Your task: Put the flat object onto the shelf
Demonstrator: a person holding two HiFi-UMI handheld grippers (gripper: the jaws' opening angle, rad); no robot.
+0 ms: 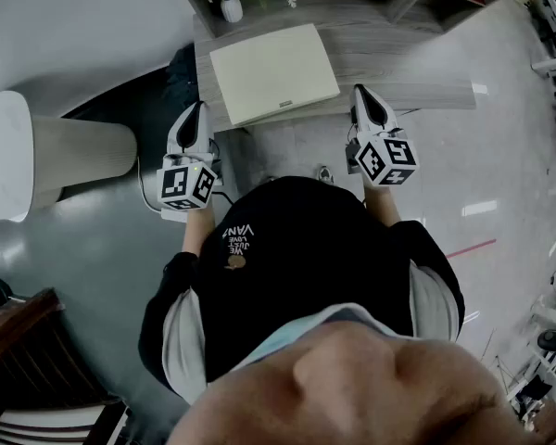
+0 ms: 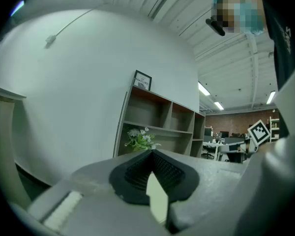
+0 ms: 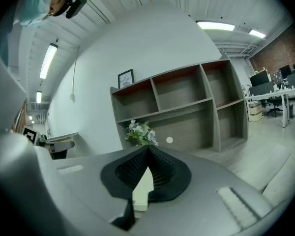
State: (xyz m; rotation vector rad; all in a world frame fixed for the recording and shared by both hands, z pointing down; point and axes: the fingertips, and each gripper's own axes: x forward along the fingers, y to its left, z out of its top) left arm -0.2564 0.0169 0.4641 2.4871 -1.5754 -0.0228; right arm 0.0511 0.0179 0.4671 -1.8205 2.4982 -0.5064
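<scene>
A flat cream board (image 1: pixel 273 72) lies level in front of me, over the grey wooden shelf unit (image 1: pixel 398 72). My left gripper (image 1: pixel 199 109) sits at the board's near left corner and my right gripper (image 1: pixel 363 95) at its right edge. In the left gripper view the black ribbed pads (image 2: pixel 137 173) are closed round a cream sliver of the board (image 2: pixel 157 198). The right gripper view shows the same, with the board's edge (image 3: pixel 142 188) between its pads (image 3: pixel 164 173). Whether the board rests on the wood I cannot tell.
A vase of white flowers (image 1: pixel 232 6) stands on the shelf behind the board. A framed picture (image 2: pixel 142 80) tops the shelf unit, whose compartments (image 3: pixel 182 95) are open. A white round pillar (image 1: pixel 65 151) stands at left, dark wooden furniture (image 1: pixel 18 341) at lower left, office desks (image 3: pixel 280 90) far right.
</scene>
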